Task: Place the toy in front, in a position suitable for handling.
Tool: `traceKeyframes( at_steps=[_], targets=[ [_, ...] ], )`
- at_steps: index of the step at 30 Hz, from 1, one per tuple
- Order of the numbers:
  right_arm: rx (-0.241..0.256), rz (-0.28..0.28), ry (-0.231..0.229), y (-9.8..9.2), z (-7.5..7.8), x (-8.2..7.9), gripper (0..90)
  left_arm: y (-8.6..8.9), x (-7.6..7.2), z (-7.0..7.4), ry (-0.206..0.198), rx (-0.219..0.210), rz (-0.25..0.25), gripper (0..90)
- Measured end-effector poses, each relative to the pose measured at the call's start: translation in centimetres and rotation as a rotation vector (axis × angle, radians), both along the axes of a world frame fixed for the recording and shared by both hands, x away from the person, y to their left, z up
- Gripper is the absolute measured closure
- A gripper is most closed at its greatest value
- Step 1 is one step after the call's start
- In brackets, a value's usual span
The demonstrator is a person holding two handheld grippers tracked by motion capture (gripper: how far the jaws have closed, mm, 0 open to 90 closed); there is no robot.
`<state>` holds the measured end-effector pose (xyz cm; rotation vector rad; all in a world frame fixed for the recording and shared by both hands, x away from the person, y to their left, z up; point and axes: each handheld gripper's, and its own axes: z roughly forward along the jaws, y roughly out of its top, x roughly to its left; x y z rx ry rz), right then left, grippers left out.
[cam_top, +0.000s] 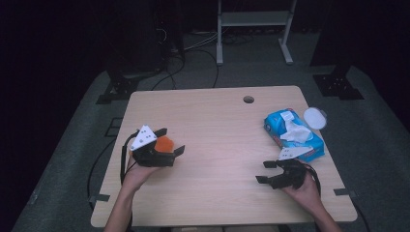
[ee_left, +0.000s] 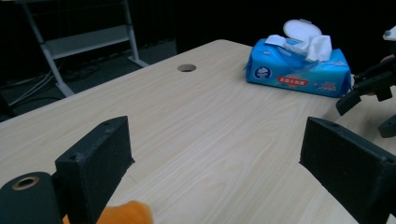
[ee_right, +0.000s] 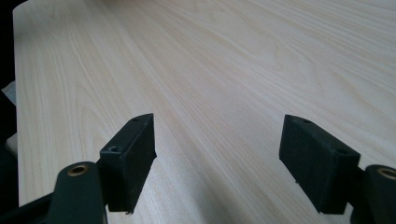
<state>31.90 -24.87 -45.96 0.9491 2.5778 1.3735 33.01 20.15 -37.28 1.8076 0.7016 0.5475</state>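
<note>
Overhead, the left claw [cam_top: 169, 141] and right claw [cam_top: 265, 171] rest spread on the desk [cam_top: 212, 125], clear of the wipes pack [cam_top: 293, 134]. Left gripper view: pack [ee_left: 299, 70] far right, tissue raised for pinching. Right gripper view: jaws apart over bare desk [ee_right: 224, 70].

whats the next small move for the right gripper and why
Probably swing the right gripper toward the blue wipes pack just beyond it. Its jaws stand open with nothing between them, over bare table, and a white wipe sticks up from the pack's open lid, ready to pinch.
</note>
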Motion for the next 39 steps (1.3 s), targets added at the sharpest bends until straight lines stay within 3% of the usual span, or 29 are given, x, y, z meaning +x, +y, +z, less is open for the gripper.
traceKeyframes(
  at_steps=[21,31,39],
  targets=[
    [0.010,-0.014,0.000,-0.3,0.0,0.1,25.8,4.6,0.2,0.6,-0.017,-0.010,0.113,8.3],
    [0.015,-0.017,-0.004,-0.3,0.1,0.0,25.8,6.7,0.7,-0.4,-0.009,-0.005,0.164,8.3],
    [0.008,-0.013,-0.008,-0.2,0.2,-0.1,25.8,8.4,1.4,-2.1,0.026,-0.005,0.202,8.4]
  ],
)
